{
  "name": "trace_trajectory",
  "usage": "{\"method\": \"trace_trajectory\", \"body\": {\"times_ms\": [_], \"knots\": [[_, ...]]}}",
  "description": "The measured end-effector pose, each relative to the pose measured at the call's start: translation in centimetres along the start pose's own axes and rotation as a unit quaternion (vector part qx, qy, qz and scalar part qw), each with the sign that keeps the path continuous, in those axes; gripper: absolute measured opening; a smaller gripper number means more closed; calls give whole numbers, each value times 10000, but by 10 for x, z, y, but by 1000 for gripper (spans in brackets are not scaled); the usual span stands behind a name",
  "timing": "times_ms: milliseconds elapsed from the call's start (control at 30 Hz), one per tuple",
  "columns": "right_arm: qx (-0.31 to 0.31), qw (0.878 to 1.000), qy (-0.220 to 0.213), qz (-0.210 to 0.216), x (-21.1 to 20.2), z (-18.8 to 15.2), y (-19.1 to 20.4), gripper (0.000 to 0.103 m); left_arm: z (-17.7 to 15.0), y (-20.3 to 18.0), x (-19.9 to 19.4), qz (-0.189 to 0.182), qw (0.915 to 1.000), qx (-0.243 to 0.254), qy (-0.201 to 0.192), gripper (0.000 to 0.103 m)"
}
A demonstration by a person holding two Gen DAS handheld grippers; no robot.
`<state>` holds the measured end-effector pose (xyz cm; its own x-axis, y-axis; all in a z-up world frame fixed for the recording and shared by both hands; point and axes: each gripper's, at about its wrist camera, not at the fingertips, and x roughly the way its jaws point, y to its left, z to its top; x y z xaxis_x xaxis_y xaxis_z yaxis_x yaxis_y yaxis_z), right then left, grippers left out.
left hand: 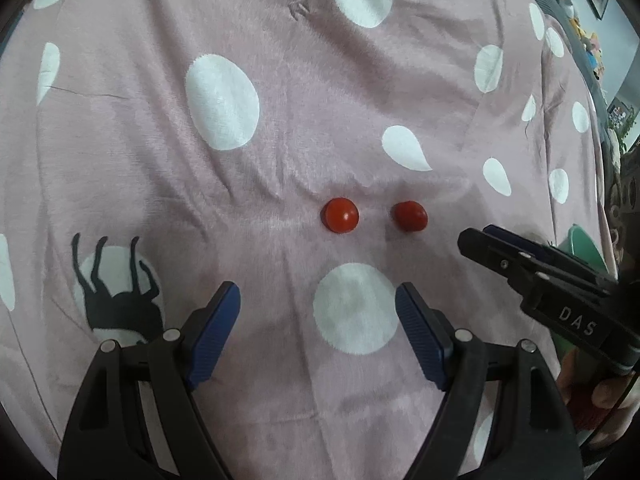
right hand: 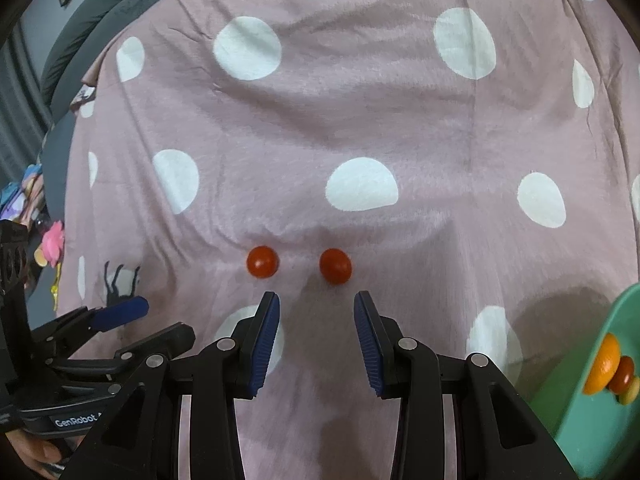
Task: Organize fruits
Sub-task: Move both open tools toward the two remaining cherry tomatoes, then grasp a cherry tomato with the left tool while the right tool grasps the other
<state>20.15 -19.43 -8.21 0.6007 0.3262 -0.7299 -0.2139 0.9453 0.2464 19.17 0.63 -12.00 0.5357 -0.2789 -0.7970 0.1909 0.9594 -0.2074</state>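
Note:
Two small red tomatoes lie side by side on the pink spotted blanket: the left tomato (left hand: 339, 215) (right hand: 262, 261) and the right tomato (left hand: 409, 216) (right hand: 335, 265). My left gripper (left hand: 318, 300) is open and empty, short of them. My right gripper (right hand: 316, 306) is open and empty, just in front of the right tomato; it shows at the right in the left wrist view (left hand: 480, 240). A green bowl (right hand: 592, 420) at the right holds an orange (right hand: 604, 364) and other small fruits.
The pink blanket (left hand: 280, 160) with white spots covers the whole surface, with folds. A grey cushion (right hand: 92, 28) lies at the far left. Colourful toys (right hand: 48, 244) sit beyond the blanket's left edge. The bowl's rim (left hand: 580, 244) shows behind the right gripper.

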Motion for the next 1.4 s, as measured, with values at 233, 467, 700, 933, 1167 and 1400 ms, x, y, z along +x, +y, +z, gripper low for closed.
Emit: {"method": "trace_trajectory", "body": {"times_ms": [233,467,700,933,1167,1400], "knots": [[48,10000,19,-58,10,6,-4,39,9,-2,11,65,10000,-13,45,80],[62,9999,75,-56,18,8,-7,39,14,-2,23,61,9998,-81,160,80],[124,9997,196,-87,27,7,-10,39,20,1,34,37,9998,-149,146,79],[98,9995,274,-146,37,6,-11,39,24,-2,41,29,9998,-153,138,78],[87,9990,349,-272,53,12,-10,39,34,-12,56,120,9999,16,112,74],[-39,9988,370,-307,67,15,-7,39,38,-12,70,125,9997,117,171,67]]}}
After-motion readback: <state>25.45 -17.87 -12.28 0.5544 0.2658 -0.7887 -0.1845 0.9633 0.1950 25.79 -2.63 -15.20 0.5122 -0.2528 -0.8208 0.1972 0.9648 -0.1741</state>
